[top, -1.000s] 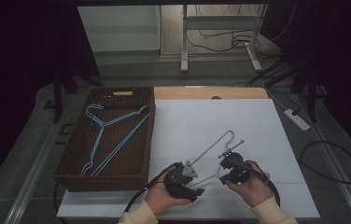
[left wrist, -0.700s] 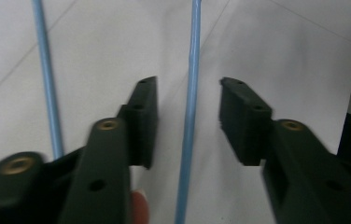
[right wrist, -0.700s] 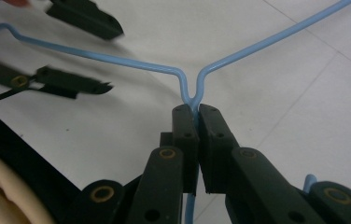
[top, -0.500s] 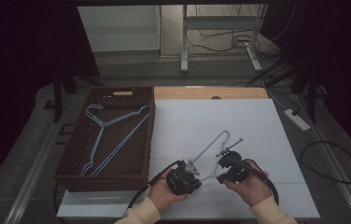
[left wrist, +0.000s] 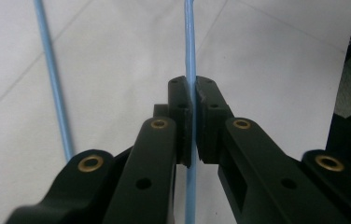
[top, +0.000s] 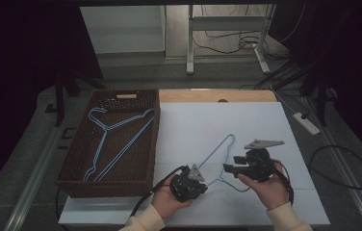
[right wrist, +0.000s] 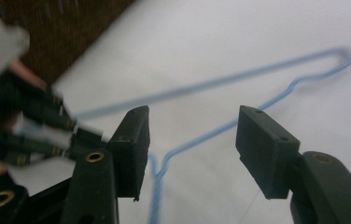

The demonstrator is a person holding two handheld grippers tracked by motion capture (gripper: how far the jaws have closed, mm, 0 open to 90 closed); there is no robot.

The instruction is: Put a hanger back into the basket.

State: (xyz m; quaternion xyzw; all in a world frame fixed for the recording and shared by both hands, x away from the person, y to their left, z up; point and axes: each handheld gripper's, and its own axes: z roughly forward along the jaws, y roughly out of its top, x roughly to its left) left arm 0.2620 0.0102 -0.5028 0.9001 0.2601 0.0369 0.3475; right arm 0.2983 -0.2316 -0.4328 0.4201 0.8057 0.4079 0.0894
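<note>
A: Now, locating the blue wire hanger [top: 216, 152]: lying flat on the white sheet [top: 265, 125], toward the table's near edge, just right of the basket [top: 156, 144]?

B: Lying there, yes, with one bent corner pointing toward the far edge and the twisted neck sitting near the two hands.

A: And gripping it where?

B: Pinching one thin wire arm with the left gripper [top: 202, 179], jaws having just been closing, pads now pressing tight on the wire from both sides. Probably anchoring the hanger to keep it from sliding on the smooth sheet.

A: Doing what with the right gripper [top: 230, 164]?

B: Hovering just above the neck, jaws having just been opening, now standing wide with nothing between the pads, the wire passing beneath them untouched. Likely leaving the hanger to the left side.

A: Heading for the basket, then?

B: Seemingly so: more blue hangers [top: 103, 139] already lying inside it at the table's left edge, suggesting stacking this one alongside. Holding by a single wire arm, risking swinging, so calling for lifting slowly.
</note>
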